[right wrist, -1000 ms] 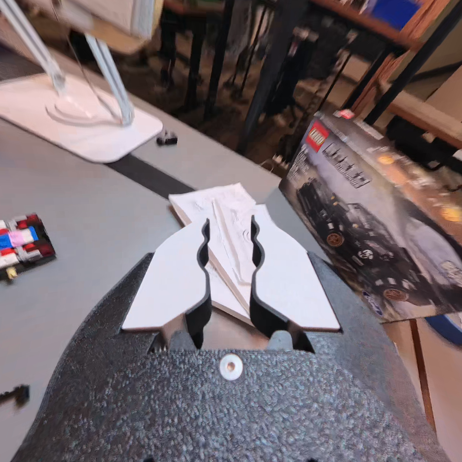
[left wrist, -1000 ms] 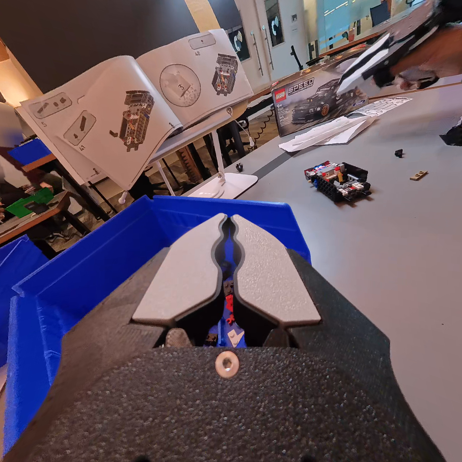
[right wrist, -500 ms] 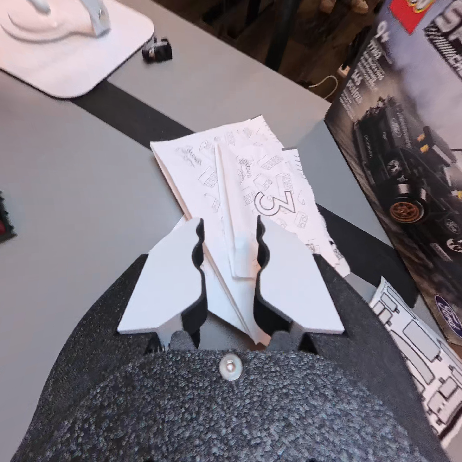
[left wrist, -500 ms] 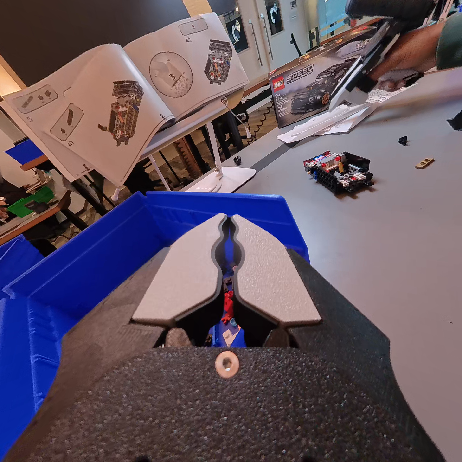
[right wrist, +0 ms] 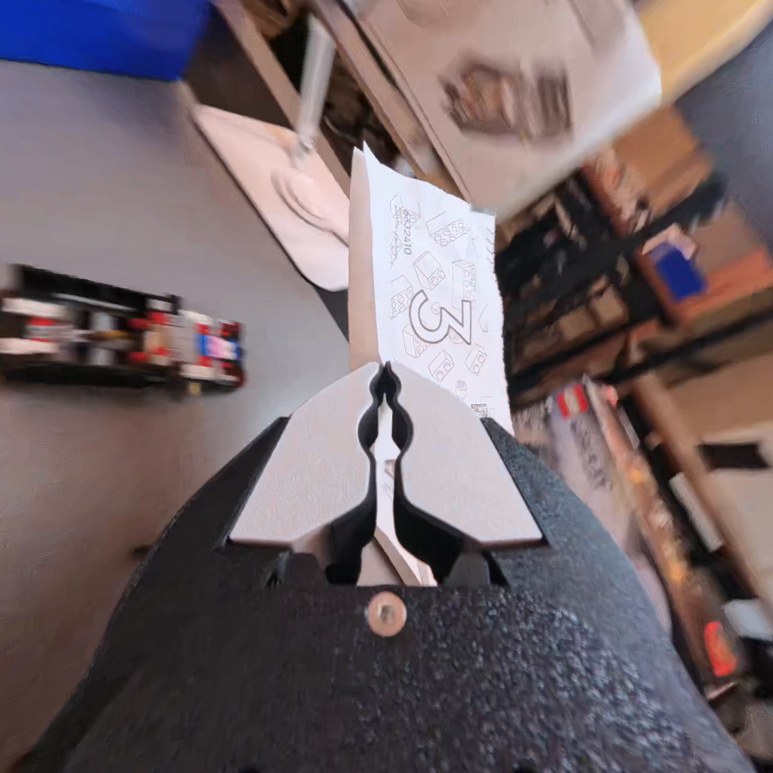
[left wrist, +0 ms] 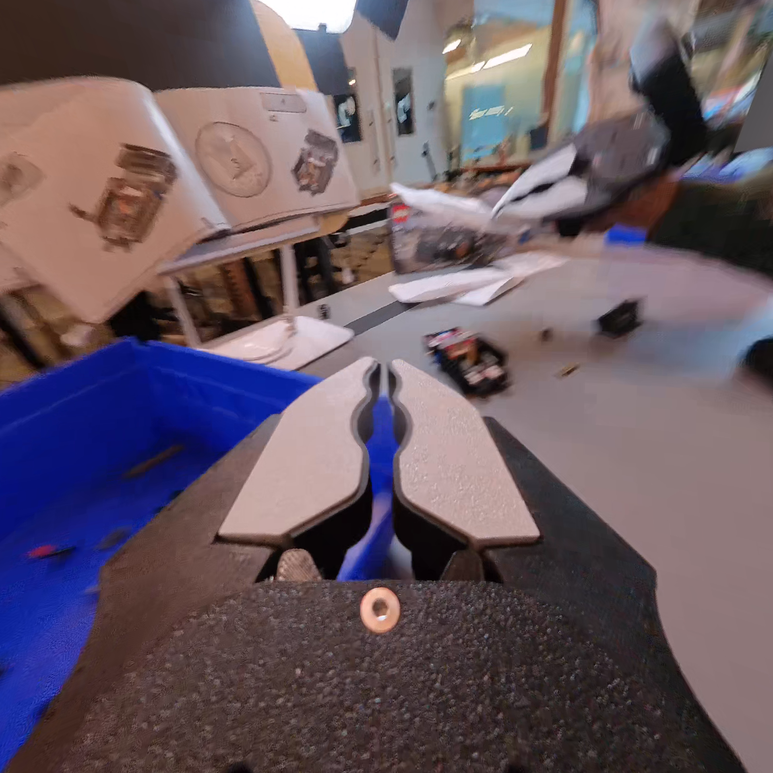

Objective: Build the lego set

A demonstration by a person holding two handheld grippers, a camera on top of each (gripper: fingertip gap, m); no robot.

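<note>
white paper bag [right wrist: 435,293] in right gripper [right wrist: 385,368] bears large printed numeral, small code, brick drawings, box [left wrist: 435,247] has red logo patch, booklet [left wrist: 167,175] print blurred

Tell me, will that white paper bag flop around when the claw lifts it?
Probably a little. The paper bag looks thin and creased, yet it stands fairly straight out from the shut right claw, so it seems light and partly stiff. Pinched at one end only, it could sway or tear if tugged.

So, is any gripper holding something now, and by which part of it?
The right gripper pinches the white paper bag at its lower edge, lifted off the table. The left gripper is shut on nothing.
</note>
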